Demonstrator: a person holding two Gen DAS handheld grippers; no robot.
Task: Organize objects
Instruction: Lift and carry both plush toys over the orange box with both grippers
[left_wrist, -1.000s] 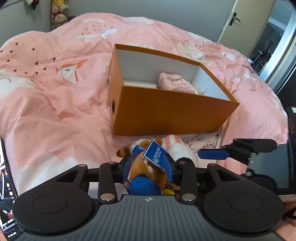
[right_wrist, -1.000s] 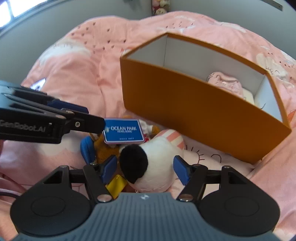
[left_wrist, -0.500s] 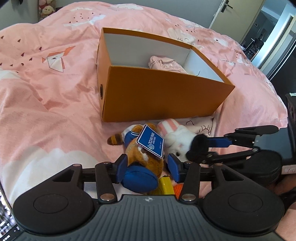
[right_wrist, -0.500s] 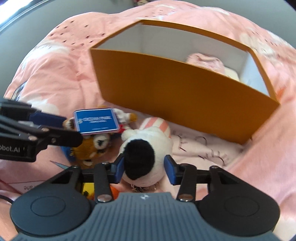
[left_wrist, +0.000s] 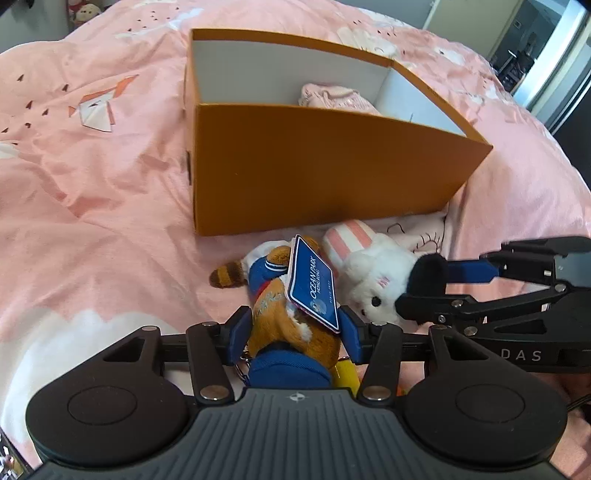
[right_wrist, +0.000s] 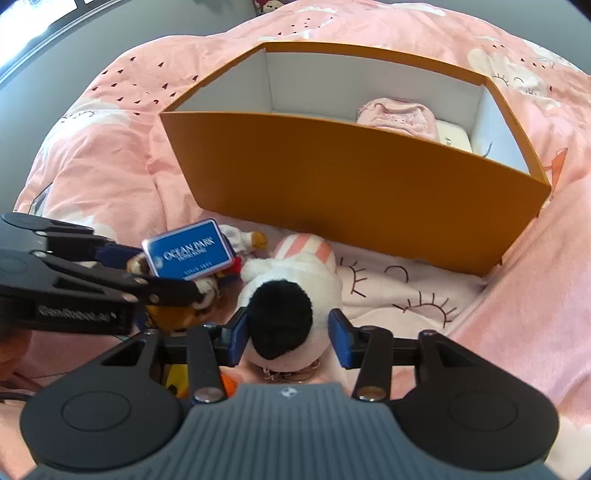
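**Q:** What changed since the last entry?

**A:** My left gripper (left_wrist: 295, 332) sank toward the bed (left_wrist: 92, 184) with the brown plush toy (left_wrist: 280, 317). A second ago it pinched that toy, and its jaws have just been opening. My right gripper (right_wrist: 288, 332) stood wide around the white plush toy (right_wrist: 295, 273), closed in on it, then eased out a touch.

**Q:** State now, left to right?

**A:** Left gripper: jaws apart. The brown toy lies on the bed between the blue pads (left_wrist: 240, 332), and I see no squeeze on it. Its striped tail points left. A blue tag (left_wrist: 314, 284) reading "OCEAN PARK" stands tilted over its back and hides part of the right-hand pad. Something yellow (left_wrist: 345, 373) shows under the toy; I cannot tell what it is.

Just beside it on the right lies the white toy, black ear toward me and pink-striped part toward the box. Right gripper: pads against both sides of it, at the ear.

**Q:** And the box?

**A:** The orange box (left_wrist: 325, 177) sits open on the bed behind both toys, close to them but apart. Its left part is bare white inside. A pink garment (left_wrist: 332, 98) lies toward the right end, with a white item (right_wrist: 452, 134) beside it that is too hidden to identify.
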